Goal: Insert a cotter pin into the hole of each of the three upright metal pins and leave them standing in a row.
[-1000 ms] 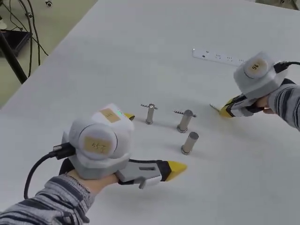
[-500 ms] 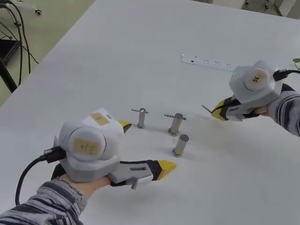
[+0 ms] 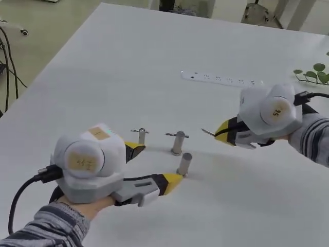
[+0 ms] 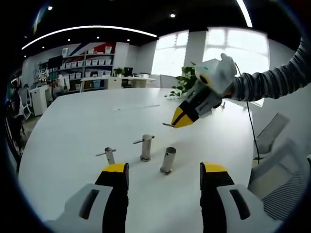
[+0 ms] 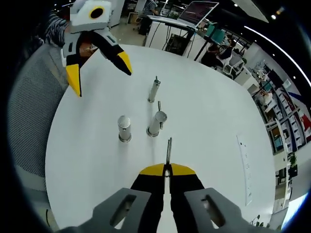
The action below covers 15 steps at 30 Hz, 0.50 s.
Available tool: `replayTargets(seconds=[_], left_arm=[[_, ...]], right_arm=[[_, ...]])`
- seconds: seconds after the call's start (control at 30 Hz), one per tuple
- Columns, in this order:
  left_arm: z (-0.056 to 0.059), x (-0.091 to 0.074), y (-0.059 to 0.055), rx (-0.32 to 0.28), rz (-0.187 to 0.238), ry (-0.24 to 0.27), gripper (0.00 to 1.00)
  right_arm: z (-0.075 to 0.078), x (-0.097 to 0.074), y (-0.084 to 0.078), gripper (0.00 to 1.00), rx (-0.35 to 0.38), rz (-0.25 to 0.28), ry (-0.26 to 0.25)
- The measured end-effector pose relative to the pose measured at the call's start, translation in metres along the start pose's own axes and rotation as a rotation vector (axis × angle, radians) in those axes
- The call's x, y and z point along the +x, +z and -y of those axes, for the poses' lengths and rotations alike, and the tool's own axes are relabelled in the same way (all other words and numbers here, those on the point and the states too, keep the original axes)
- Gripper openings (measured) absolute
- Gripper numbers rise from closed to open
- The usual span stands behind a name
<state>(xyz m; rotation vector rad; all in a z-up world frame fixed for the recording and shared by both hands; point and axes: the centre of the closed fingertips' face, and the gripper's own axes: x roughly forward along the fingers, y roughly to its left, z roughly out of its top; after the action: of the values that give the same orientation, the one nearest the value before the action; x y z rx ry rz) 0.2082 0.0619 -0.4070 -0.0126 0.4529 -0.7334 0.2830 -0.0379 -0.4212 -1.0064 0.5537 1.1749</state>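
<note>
Three upright metal pins stand close together on the white table. The left pin [image 3: 142, 135] and the middle pin [image 3: 178, 142] each carry a cotter pin through the top. The nearer pin [image 3: 184, 163] has a bare top. My left gripper [image 3: 154, 164] is open, one jaw on each side of the group, and the bare pin [image 4: 168, 160] stands just ahead between them. My right gripper [image 3: 221, 135] is shut on a cotter pin [image 5: 168, 148], which points at the pins from their right, a short way off and above the table.
A white power strip [image 3: 221, 79] lies farther back on the table. Green plant leaves [image 3: 313, 73] show at the right edge. Chairs stand beyond the far end. Bare tabletop [image 3: 128, 62] surrounds the pins.
The head camera has tilted, shifting the whole picture. My left gripper has edged closer to the bare pin. My right gripper, still holding the cotter pin, has come slightly nearer to the pins.
</note>
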Motion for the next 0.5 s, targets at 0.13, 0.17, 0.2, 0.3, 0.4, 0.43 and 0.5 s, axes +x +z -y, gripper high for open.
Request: replayTargets(seconds=[0.13, 0.17, 0.2, 0.3, 0.4, 0.43, 0.5], left_arm=[[0.000, -0.001, 0.001, -0.021, -0.006, 0.001, 0.51], [0.000, -0.002, 0.002, -0.023, -0.007, 0.002, 0.51], [-0.001, -0.002, 0.002, -0.023, -0.011, 0.008, 0.49], [0.000, -0.002, 0.002, -0.029, -0.028, 0.008, 0.42], [0.002, -0.002, 0.002, -0.068, -0.030, 0.000, 0.39], [0.003, -0.001, 0.003, -0.088, -0.027, -0.008, 0.38], [0.005, -0.001, 0.006, -0.113, -0.014, -0.018, 0.37]], right_arm=[[-0.011, -0.007, 0.014, 0.00, -0.053, 0.019, 0.006], [-0.014, -0.008, 0.017, 0.00, -0.063, 0.025, 0.008], [-0.017, -0.009, 0.021, 0.00, -0.081, 0.036, 0.012], [-0.026, -0.011, 0.029, 0.00, -0.111, 0.053, 0.024], [-0.035, -0.011, 0.039, 0.00, -0.149, 0.068, 0.034], [-0.038, -0.012, 0.042, 0.00, -0.159, 0.076, 0.036], [-0.045, -0.012, 0.048, 0.00, -0.173, 0.088, 0.049]])
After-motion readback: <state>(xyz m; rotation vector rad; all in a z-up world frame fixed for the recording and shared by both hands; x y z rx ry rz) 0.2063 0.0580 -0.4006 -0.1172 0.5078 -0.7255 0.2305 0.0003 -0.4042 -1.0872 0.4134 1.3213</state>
